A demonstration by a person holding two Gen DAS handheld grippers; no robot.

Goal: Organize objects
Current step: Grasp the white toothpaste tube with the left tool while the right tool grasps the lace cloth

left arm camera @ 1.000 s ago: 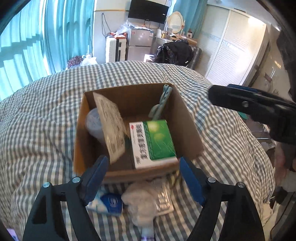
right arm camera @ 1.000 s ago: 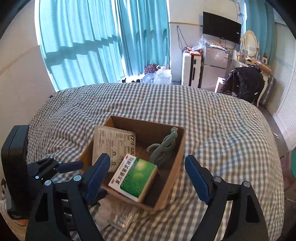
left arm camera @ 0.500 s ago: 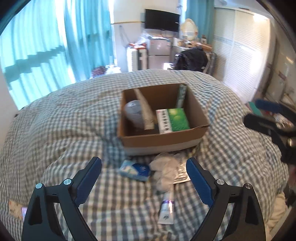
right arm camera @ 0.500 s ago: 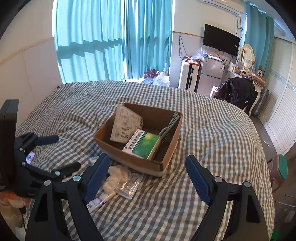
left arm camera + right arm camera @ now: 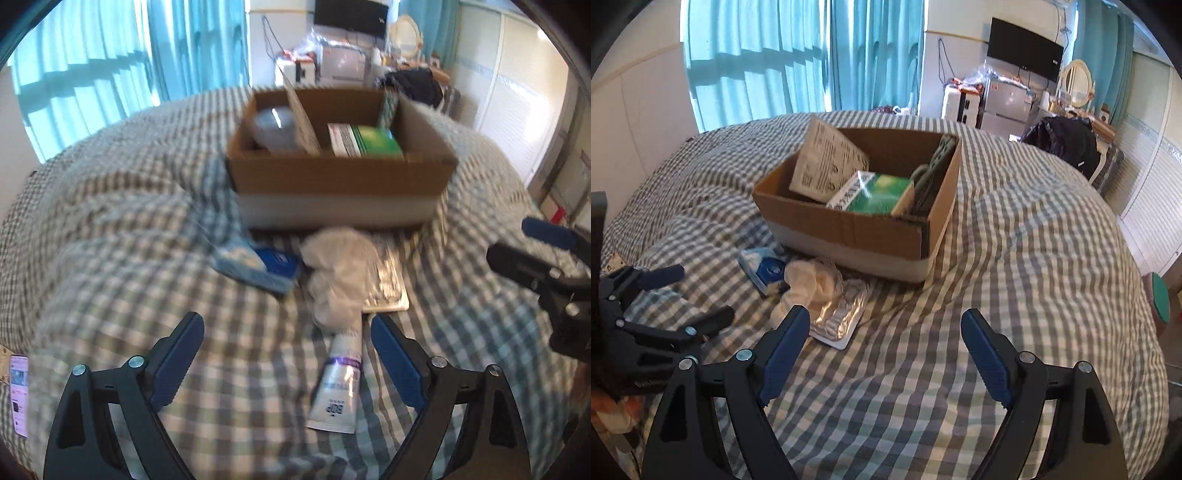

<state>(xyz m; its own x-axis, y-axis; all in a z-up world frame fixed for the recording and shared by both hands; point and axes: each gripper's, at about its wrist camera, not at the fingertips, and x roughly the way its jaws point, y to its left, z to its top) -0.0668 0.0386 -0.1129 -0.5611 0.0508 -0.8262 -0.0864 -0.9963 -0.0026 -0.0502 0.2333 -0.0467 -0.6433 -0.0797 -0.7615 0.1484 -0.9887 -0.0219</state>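
Note:
An open cardboard box point(image 5: 340, 177) point(image 5: 849, 229) sits on the checked bed, holding a green medicine box point(image 5: 369, 142) point(image 5: 875, 194), a paper sachet point(image 5: 827, 162) and a grey-green clip point(image 5: 931, 173). In front of it lie a blue tissue pack point(image 5: 258, 266) point(image 5: 764, 267), a crumpled white cloth point(image 5: 336, 269) point(image 5: 809, 280), a silver blister pack point(image 5: 388, 284) point(image 5: 842, 314) and a white tube point(image 5: 338, 380). My left gripper point(image 5: 285, 319) point(image 5: 700, 295) hangs over the tube, its jaws wide and closing, pads clear of it. My right gripper point(image 5: 886, 312) point(image 5: 513, 240) stands open over bare bedding.
A phone point(image 5: 18, 391) lies at the bed's left edge. The checked cover point(image 5: 1015, 258) rises in soft folds around the box. Beyond the bed are teal curtains, a dark jacket on a chair point(image 5: 1067, 140) and white wardrobe doors on the right.
Both grippers have drawn back from the box and sunk toward the bed. The loose items in front of the box now fill the left view, with the tube between the left fingers.

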